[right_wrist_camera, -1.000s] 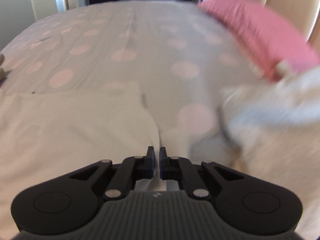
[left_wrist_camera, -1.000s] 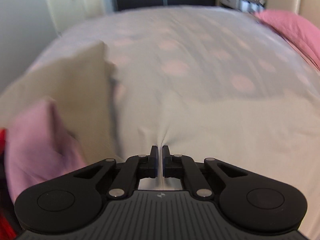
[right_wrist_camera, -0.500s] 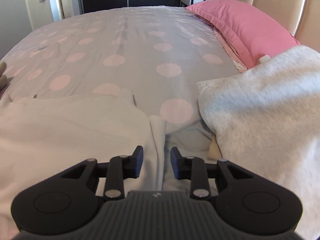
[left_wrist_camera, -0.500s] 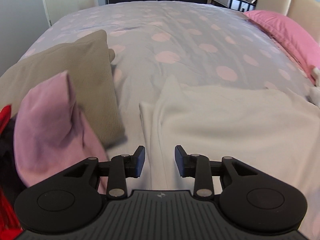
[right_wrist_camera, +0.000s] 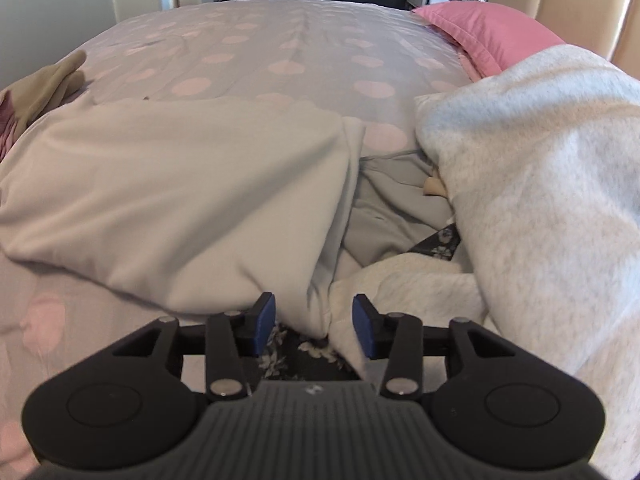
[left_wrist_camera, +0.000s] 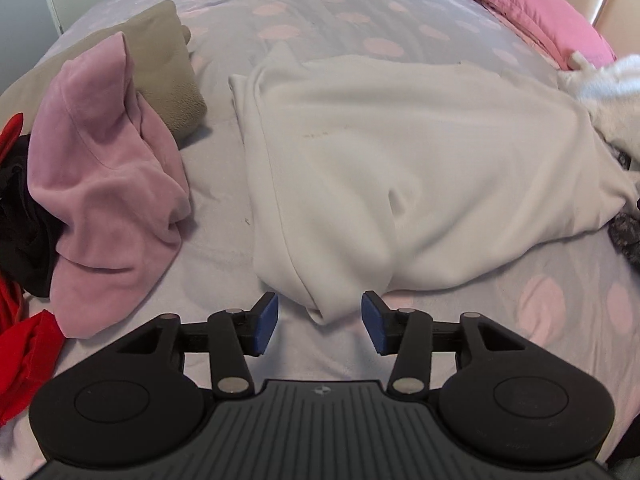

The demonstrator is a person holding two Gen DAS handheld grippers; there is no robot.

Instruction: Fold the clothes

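Both grippers are now backing off the white garment [left_wrist_camera: 400, 168], jaws opening, nothing pinched: left gripper [left_wrist_camera: 319, 323], right gripper [right_wrist_camera: 314, 321]. Garment is lying folded mid-frame on the bed [left_wrist_camera: 328, 12]; you're releasing cleanly, so avoid dragging the hem.

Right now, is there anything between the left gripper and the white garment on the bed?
Nothing visible. The left gripper is opening, its pads not pressing, and the near corner of the white garment lies just ahead of its fingertips. The pink garment is off to the side, clear of that path.
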